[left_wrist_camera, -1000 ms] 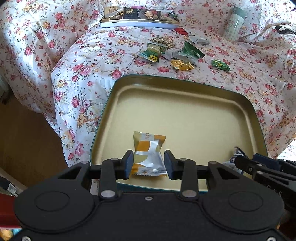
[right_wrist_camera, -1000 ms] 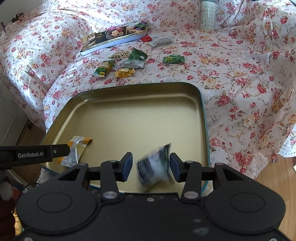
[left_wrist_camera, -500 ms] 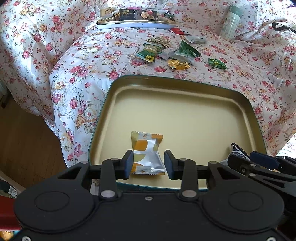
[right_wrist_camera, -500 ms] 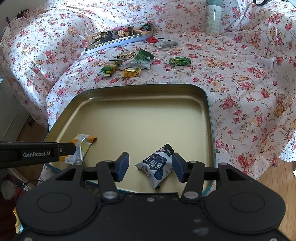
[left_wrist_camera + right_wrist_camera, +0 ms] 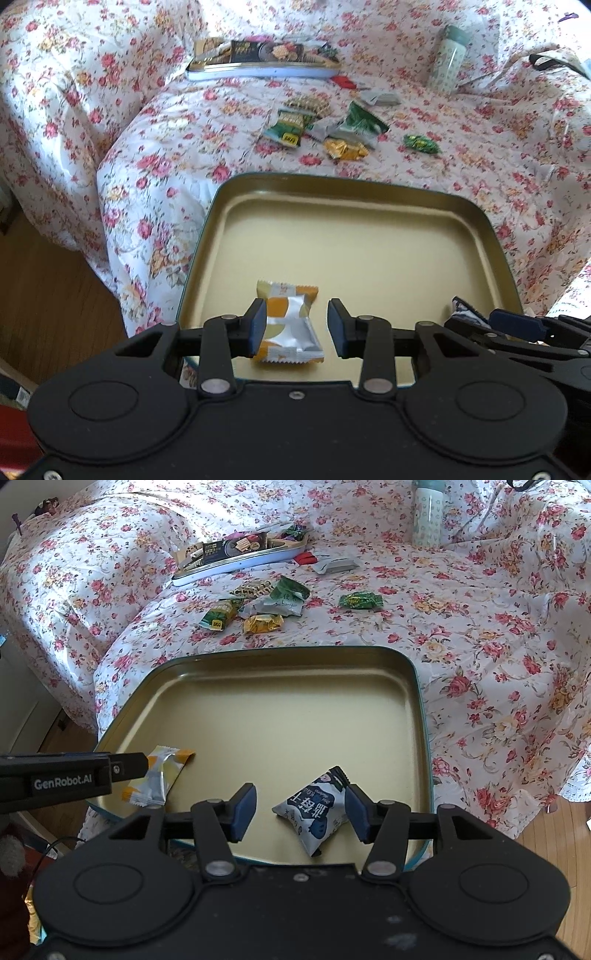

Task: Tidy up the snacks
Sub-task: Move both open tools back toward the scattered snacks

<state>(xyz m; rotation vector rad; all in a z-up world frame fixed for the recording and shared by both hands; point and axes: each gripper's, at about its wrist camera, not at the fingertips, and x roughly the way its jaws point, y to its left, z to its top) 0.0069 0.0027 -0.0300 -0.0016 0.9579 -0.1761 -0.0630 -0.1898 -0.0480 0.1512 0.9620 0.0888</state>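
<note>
Readable text: one brand mark.
"GenRobot.AI" is showing in white on the left gripper point(image 5: 129, 768) side; blue-white snack packet point(image 5: 314, 808) is carrying Chinese print, too blurred to read.

Your left gripper point(image 5: 295, 328) is matte black plastic, with a broad body bearing two shallow round recesses, one on each side. Silver pivot pins sit on its linkage arms, a small screw sits at the middle of the body edge, and two more show near the bottom corners. Its fingers point(image 5: 256, 326) end in dark blue pads. Your right gripper point(image 5: 300, 808) has the same build: black shell, round recesses, silver pins, blue pads, with pale scuffs and specks on its top. White "GenRobot.AI" lettering runs along the left gripper's side in the right view.
</note>
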